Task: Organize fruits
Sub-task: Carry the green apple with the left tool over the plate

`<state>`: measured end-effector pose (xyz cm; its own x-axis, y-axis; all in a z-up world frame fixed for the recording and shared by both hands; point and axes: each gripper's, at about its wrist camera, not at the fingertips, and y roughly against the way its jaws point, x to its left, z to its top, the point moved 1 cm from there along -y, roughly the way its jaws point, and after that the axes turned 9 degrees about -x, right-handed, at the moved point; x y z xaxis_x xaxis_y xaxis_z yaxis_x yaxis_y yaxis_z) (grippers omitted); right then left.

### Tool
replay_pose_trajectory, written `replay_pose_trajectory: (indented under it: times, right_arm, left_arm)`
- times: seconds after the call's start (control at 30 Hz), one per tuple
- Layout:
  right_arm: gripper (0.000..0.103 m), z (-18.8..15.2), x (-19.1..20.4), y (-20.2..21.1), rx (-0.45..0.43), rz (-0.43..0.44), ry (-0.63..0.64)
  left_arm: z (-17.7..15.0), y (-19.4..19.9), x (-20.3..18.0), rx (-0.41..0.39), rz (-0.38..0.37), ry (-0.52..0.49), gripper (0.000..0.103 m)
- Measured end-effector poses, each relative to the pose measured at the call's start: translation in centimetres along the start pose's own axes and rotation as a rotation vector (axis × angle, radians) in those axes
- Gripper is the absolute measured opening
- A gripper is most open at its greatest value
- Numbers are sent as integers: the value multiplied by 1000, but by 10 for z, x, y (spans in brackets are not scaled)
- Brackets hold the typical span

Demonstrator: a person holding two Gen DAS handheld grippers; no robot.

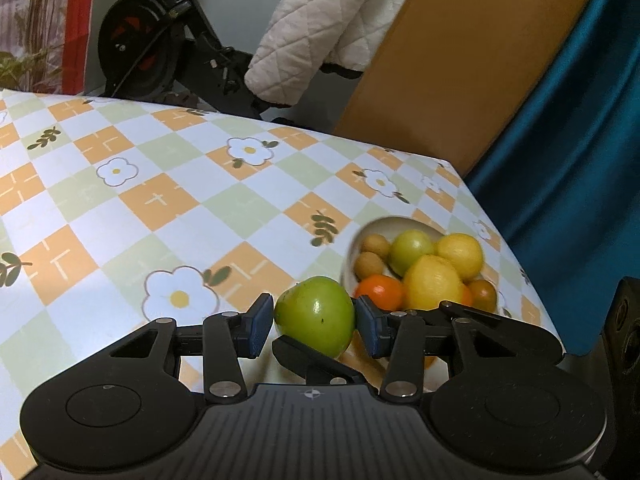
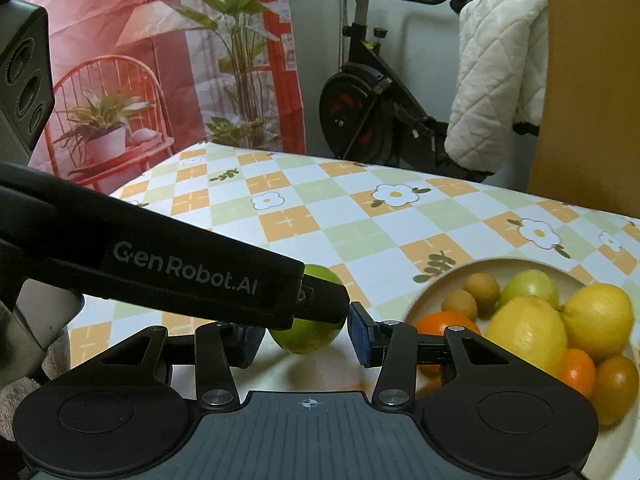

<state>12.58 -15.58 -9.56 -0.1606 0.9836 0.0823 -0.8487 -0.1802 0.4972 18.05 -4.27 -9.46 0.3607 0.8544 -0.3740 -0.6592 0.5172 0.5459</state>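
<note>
fruit sits mostly in a pale plate point(image 1: 354, 248) near the right edge of the checked, flower-printed tablecloth point(image 1: 160, 200): two lemons point(image 1: 432, 284), a green fruit point(image 1: 411, 250), an orange point(image 1: 380, 291), two small brown fruits point(image 1: 370, 263) and a darker round one at the near rim. left gripper point(image 1: 315, 320) clamps a green apple point(image 1: 314, 314) between its blue pads point(image 1: 256, 328), both pads touching the apple's sides, just beside the plate's left rim. in the right wrist view the left gripper's black body, printed "genrobot.ai", crosses in front of the same apple point(image 2: 308, 338). right gripper point(image 2: 306, 338) has its fingers spread wide, holding nothing, with the apple between them and the plate point(image 2: 424, 300) to its right. whether the apple rests on the cloth cannot be told.
</note>
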Motion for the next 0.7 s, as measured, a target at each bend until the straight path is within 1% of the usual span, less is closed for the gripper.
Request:
replay_pose_trajectory:
  times: [0.17,0.33,0.7]
  right_arm:
    - [41,-4,-7,25,-31,-19,-20]
    - [41,-10,-19,46,-49,-44,-44]
    - [41,-28,-58,81,-91,-116,-118]
  left_arm:
    - [-4,8,-20,-2,-19,-25,48]
    - [-10,7,-38,11,-47,-49,48]
    - [-17,-13,-86,56,-104,-135,48]
